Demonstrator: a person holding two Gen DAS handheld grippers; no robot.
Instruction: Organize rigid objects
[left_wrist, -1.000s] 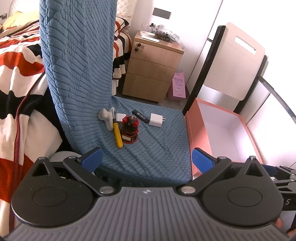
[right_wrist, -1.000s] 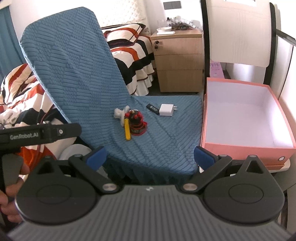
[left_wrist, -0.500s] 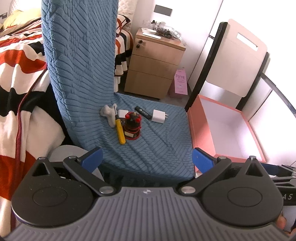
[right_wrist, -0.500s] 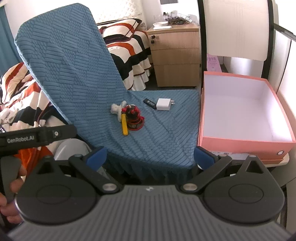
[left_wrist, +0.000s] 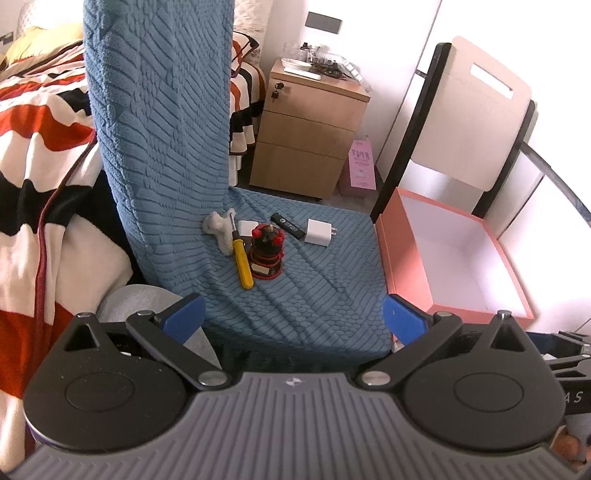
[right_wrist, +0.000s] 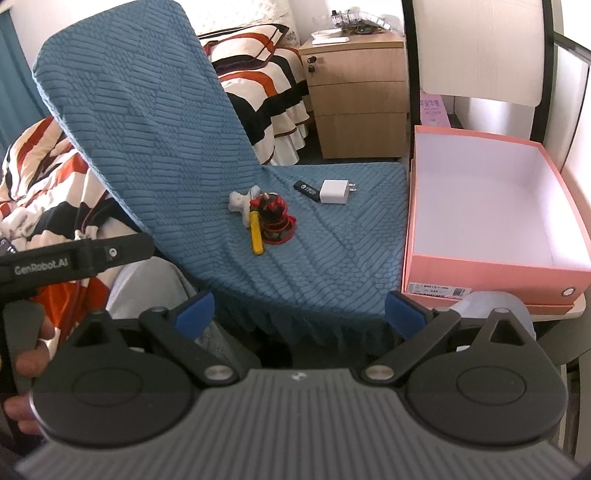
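Two grippers hang back from the near edge of a blue-covered chair (left_wrist: 303, 288), and both stand released, jaws wide apart and gripping nothing. The left gripper (left_wrist: 293, 319) looks onto the seat from the left corner; the right gripper (right_wrist: 299, 314) sits further right, and in its view the left one shows as a black bar at the left edge with a hand (right_wrist: 26, 354) wrapped round its handle.

Ahead of the left gripper and slightly to its left, a small cluster lies on the seat near the backrest: a white fuzzy toy (left_wrist: 218, 229), then a screwdriver (left_wrist: 242, 260) with a yellow handle, touching a red and black gadget (left_wrist: 266, 252) just beside it. A small white block (left_wrist: 246, 228) peeks out behind those two. Further right, well ahead of both grippers, a black stick (left_wrist: 288, 226) lies next to a white charger (left_wrist: 320, 232) with its prongs pointing right.

To the right of the seat, ahead and right of the right gripper, an open pink box (right_wrist: 491, 260) with a white inside stands just beside the chair. A wooden nightstand (right_wrist: 358, 92) stands far behind.
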